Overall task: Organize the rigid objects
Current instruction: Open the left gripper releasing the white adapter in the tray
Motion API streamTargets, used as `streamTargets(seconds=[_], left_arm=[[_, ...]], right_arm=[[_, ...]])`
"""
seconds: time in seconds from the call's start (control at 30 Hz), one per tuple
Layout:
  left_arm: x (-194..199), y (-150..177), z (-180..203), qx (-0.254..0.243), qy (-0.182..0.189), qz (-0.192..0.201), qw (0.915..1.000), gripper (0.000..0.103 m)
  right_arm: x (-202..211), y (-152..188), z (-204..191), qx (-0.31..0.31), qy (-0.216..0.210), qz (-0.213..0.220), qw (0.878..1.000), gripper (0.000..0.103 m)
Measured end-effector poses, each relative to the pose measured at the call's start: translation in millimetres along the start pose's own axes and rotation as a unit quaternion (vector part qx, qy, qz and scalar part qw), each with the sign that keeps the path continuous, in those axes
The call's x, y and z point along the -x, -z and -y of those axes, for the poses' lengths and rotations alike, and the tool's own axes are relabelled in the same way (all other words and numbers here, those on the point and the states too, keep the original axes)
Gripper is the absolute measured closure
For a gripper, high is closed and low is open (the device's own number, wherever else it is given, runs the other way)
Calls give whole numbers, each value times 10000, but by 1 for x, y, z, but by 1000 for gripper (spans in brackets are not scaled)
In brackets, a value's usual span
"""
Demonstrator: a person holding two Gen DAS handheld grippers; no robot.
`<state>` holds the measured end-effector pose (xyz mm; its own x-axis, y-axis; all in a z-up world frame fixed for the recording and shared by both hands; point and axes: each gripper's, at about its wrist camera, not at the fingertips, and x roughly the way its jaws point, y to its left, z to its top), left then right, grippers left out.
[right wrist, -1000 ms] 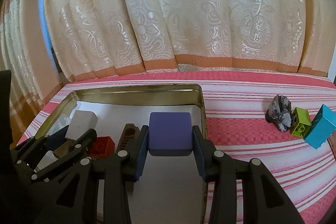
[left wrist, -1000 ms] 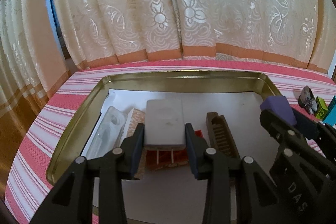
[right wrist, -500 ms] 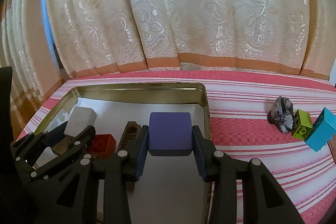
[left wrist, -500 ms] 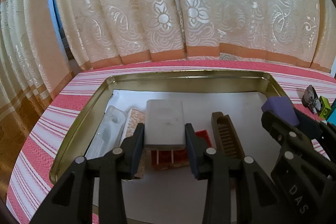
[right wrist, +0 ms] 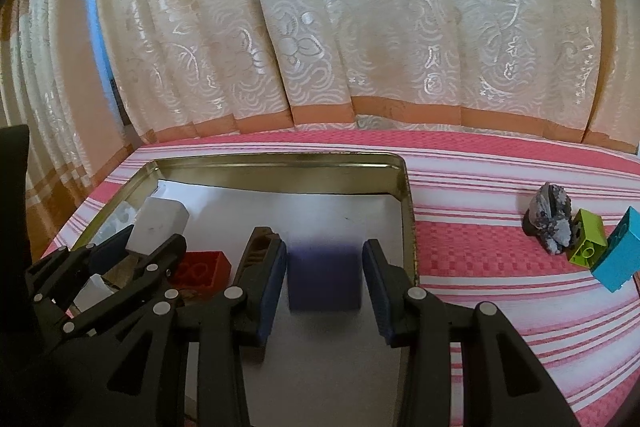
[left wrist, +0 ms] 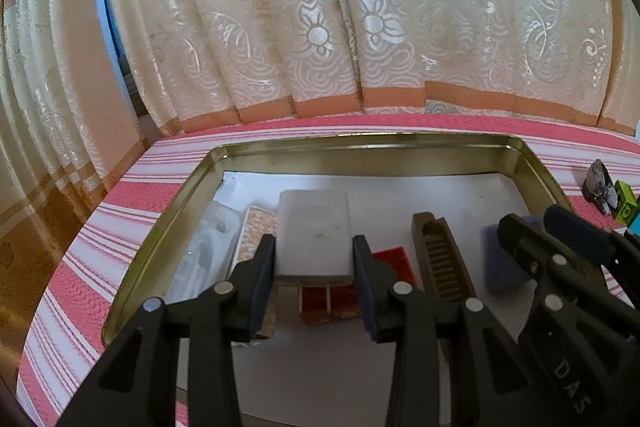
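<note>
The striped cloth [left wrist: 168, 179] is your whole work area. The gold tray [left wrist: 360, 141] sits on it with white paper [left wrist: 400, 199] lining the floor, and that's clearly where everything is getting collected.

The white block [left wrist: 314, 227] is the biggest piece you're handling. Your left gripper [left wrist: 314, 247] has it by the two long sides, above the red brick [left wrist: 392, 259] in the left half of the tray. Its flat face is up and its long axis runs away from you toward the curtain. The jaws have just been easing apart, but the block is between them and both pads look flush on its sides, so I'd call it gripped for now. Holding it across the narrow width makes sense, since it keeps the block lined up with its neighbours.

The brown comb [left wrist: 440, 267] lies flat with the same front-to-back axis, just right of the red brick.

The purple block [right wrist: 324, 279] is over the tray's right half, near the right wall. It's close to a cube, so there's no real long axis. Your right gripper [right wrist: 325, 251] has its jaws apart, with a thin gap on each side. The block is smeared with blur, so my guess is it's dropping free.

The blue brick [right wrist: 618, 253], grey stone [right wrist: 548, 223] and green brick [right wrist: 586, 239] are bunched together out on the cloth, well apart from the tray and not yet sorted.
</note>
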<state>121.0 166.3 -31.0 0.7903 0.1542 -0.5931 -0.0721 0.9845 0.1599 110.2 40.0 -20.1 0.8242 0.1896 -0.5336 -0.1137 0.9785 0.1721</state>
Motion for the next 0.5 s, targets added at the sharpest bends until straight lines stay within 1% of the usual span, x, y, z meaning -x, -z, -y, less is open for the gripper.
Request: streamTargets(seconds=[0.03, 0.13, 0.2, 0.23, 0.27, 0.3, 0.33, 0.4, 0.43, 0.5], left_arm=[[1, 0, 0, 9, 11, 1, 10000, 60], [0, 0, -1, 72, -132, 13, 9999, 43], [-1, -1, -5, 197, -246, -26, 9995, 23], [-2, 0, -8, 251, -253, -50, 9994, 18], [-4, 0, -10, 332, -246, -102, 9991, 9], [-6, 0, -11, 356, -228, -146, 9990, 1], [-7, 0, -10, 351, -188, -167, 9991, 0], [-5, 0, -4, 238, -117, -112, 9996, 1], [-3, 0, -1, 167, -83, -76, 9998, 0], [2, 1, 6, 15, -100, 40, 9999, 0]], right_arm=[[0, 0, 1, -3, -28, 2, 10000, 58], [2, 0, 2, -45, -49, 41, 10000, 57], [4, 0, 5, -130, -45, 87, 9999, 56], [5, 1, 6, -168, -104, 103, 9998, 56], [6, 1, 8, -208, -159, 120, 9996, 56], [8, 1, 10, -243, -188, 155, 9994, 51], [10, 2, 10, -262, -146, 210, 9993, 40], [17, 3, 9, -237, -257, 350, 9988, 29], [22, 3, 6, -195, -176, 469, 9986, 23], [31, 4, 4, -144, -77, 676, 9976, 20]])
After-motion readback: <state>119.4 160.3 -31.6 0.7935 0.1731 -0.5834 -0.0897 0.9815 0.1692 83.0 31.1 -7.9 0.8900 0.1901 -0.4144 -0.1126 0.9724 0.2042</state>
